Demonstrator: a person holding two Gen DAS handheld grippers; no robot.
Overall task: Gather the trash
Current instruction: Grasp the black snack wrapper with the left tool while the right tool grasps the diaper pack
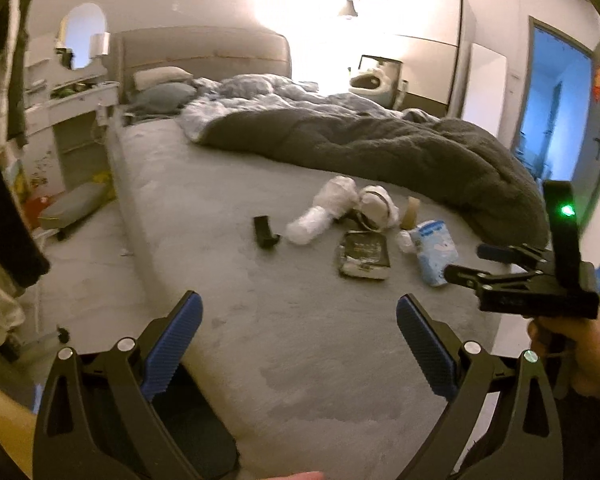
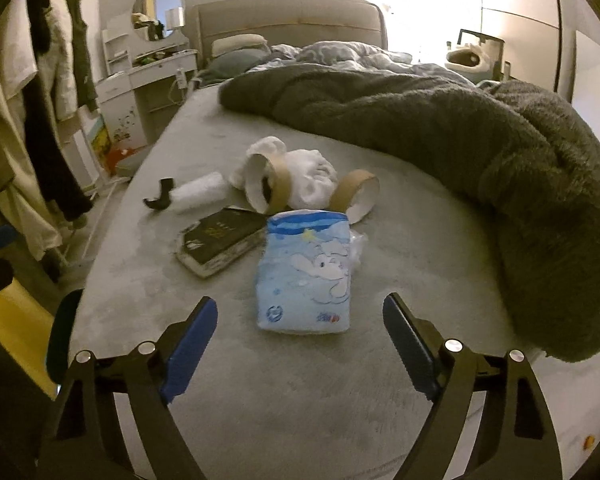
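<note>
Trash lies in a loose heap on the grey bed [image 2: 300, 392]. Nearest is a light blue tissue pack [image 2: 306, 276] [image 1: 436, 250], lying just ahead of my right gripper [image 2: 300, 300], whose jaws stand apart on either side without touching it. Behind the pack are a dark flat box [image 2: 220, 242], two cardboard tape rolls [image 2: 268, 182], crumpled white wrapping [image 2: 312, 176] and a black hook-shaped piece [image 2: 160, 196]. My left gripper [image 1: 299, 300] hovers open over bare bedding, short of the heap. The right gripper [image 1: 464, 264] shows at the right of the left wrist view, held by a hand.
A thick dark blanket [image 2: 500, 152] curves along the right and back of the bed. Clothes [image 2: 40, 100] hang at the left, beside a white dressing table [image 2: 148, 76] with a round mirror. An open door [image 1: 556, 100] is at the right.
</note>
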